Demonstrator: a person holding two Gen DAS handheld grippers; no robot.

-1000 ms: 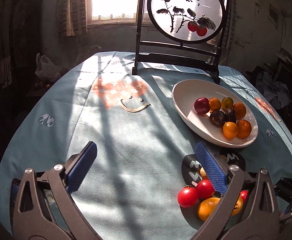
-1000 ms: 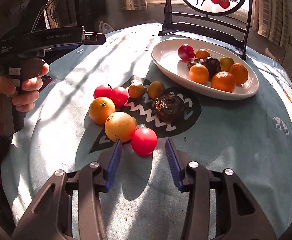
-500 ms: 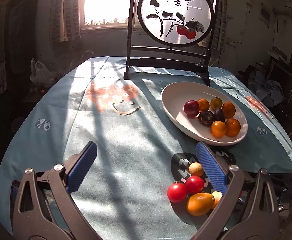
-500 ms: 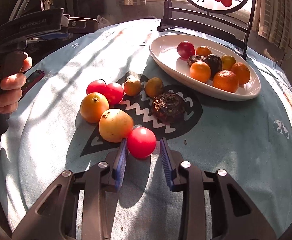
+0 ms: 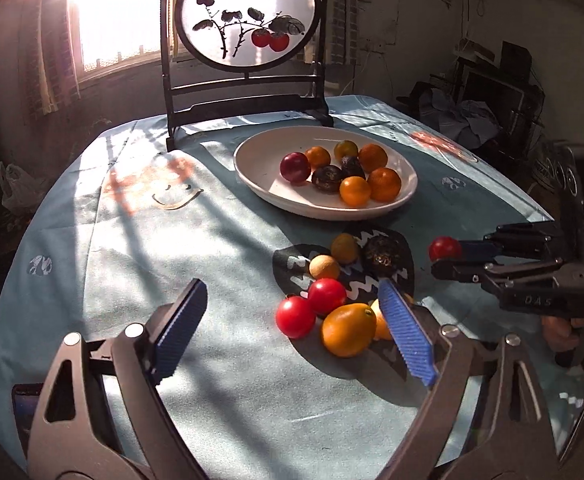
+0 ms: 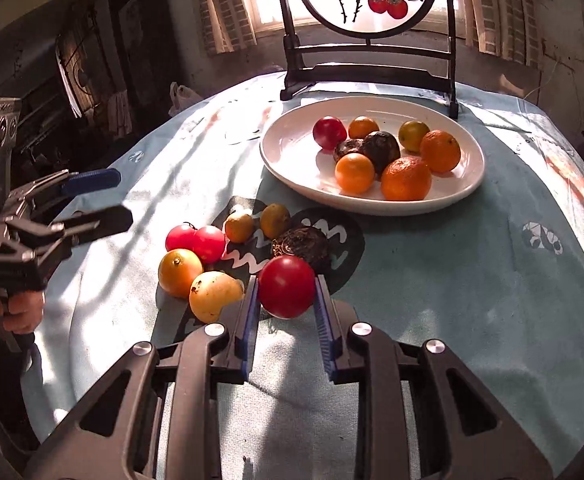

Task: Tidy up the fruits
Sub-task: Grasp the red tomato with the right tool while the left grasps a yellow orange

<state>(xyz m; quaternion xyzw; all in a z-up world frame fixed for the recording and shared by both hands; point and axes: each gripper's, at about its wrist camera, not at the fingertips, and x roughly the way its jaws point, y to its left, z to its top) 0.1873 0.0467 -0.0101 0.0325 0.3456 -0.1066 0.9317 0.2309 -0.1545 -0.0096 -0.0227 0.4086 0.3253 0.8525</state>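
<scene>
My right gripper (image 6: 286, 300) is shut on a red tomato (image 6: 287, 286) and holds it above the cloth; it also shows in the left wrist view (image 5: 445, 249). A white oval plate (image 6: 292, 160) at the back holds several oranges, dark fruits and a red one. Loose fruit lies on the cloth: two red tomatoes (image 6: 196, 240), an orange (image 6: 180, 272), a yellow fruit (image 6: 214, 294), two small yellow-brown fruits (image 6: 258, 222) and a dark wrinkled fruit (image 6: 302, 246). My left gripper (image 5: 292, 328) is open and empty, above the cloth beside the loose fruit.
A framed round screen with painted persimmons (image 5: 248, 20) stands behind the plate. The round table carries a light blue printed cloth (image 5: 132, 240). Clutter and furniture (image 5: 492, 80) stand at the right of the room.
My right gripper closed on the red tomato and lifted it off the cloth. My left gripper swung right, so the loose fruit now lies between its fingers in view.
</scene>
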